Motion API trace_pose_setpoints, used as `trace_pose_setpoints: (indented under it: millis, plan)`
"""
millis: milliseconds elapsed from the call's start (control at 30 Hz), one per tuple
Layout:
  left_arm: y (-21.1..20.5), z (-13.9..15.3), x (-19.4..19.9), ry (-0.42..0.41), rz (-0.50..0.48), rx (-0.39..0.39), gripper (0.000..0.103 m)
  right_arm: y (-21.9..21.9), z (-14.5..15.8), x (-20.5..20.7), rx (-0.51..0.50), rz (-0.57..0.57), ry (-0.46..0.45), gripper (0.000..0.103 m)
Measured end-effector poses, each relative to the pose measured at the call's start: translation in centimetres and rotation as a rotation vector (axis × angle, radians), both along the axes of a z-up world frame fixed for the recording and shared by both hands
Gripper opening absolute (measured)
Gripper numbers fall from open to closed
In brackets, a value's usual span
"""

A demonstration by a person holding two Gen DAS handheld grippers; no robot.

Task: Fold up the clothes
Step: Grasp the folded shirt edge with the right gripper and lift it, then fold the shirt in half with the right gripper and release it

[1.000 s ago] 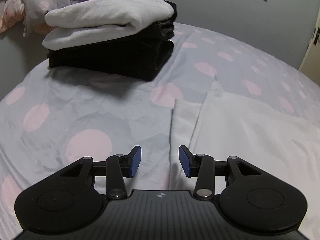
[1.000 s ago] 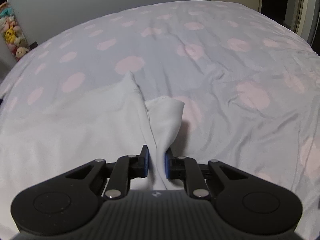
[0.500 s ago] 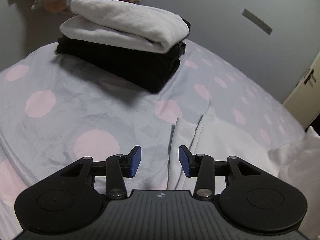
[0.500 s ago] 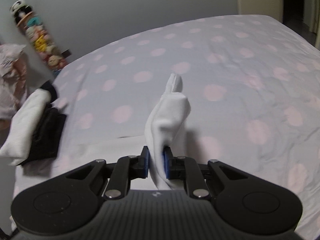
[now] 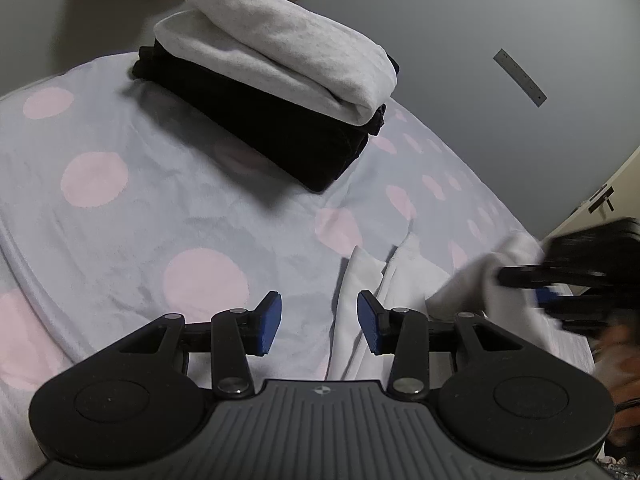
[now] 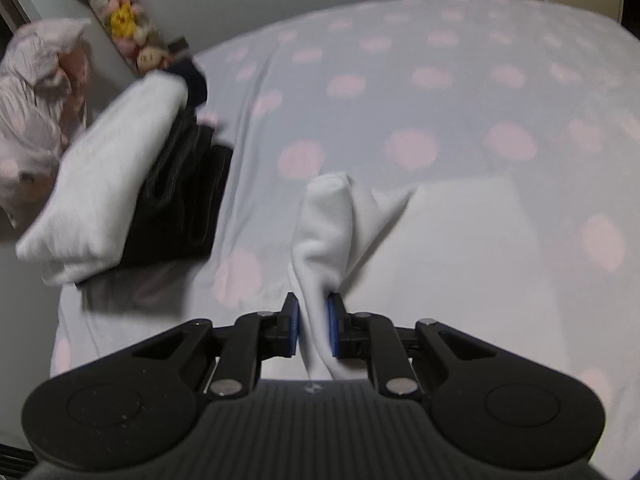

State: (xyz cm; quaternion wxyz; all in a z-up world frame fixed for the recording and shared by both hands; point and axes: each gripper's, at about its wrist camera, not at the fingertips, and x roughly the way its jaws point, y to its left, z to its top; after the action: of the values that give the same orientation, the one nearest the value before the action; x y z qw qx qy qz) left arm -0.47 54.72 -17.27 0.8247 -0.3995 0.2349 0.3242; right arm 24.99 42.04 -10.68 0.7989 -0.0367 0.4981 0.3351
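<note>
White soft cotton garment [image 6: 332, 216] clamped in right tool [image 6: 313, 330], lifted; left tool [image 5: 319, 322] apart, empty; folded stack [image 5: 276, 92] at 11 o'clock

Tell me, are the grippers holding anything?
The right gripper pinches a bunched fold of the white garment. The left gripper is open and empty.

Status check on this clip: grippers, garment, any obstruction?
Left gripper open, empty. Right gripper shut on white garment, bunched fold lifted off the bed. Folded stack clear of path.
</note>
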Motion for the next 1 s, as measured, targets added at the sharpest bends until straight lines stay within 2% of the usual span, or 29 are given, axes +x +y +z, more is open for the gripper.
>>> trace_pose_setpoints:
  millis: [333, 433, 533, 667, 800, 933, 1000]
  plan:
    - [0.5, -0.6, 0.3, -0.018, -0.033, -0.036, 0.048, 3.9, -5.7, -1.4, -0.085, 0.077, 0.067, 0.019]
    - [0.4, -0.6, 0.4, -0.015, -0.040, -0.039, 0.048, 3.9, -6.1, -1.8, -0.093, 0.118, 0.052, 0.026]
    - [0.2, -0.6, 0.6, -0.012, -0.048, -0.043, 0.048, 3.2, -4.8, -2.2, -0.063, 0.165, 0.027, 0.035]
    - [-0.3, -0.4, 0.6, -0.011, -0.059, -0.044, 0.048, 0.3, -1.4, -3.0, 0.008, 0.219, -0.032, 0.039]
    - [-1.6, 0.8, 0.3, -0.030, -0.072, -0.041, 0.048, -4.8, 1.4, -3.3, 0.086, 0.229, -0.087, 0.044]
    - [-3.0, 1.3, -0.3, -0.055, -0.083, -0.079, 0.051, -12.0, 1.5, -3.6, 0.102, 0.216, -0.149, 0.047]
    - [-3.9, 1.4, -0.7, -0.052, -0.093, -0.096, 0.054, -15.5, 0.5, -3.9, 0.088, 0.203, -0.171, 0.048]
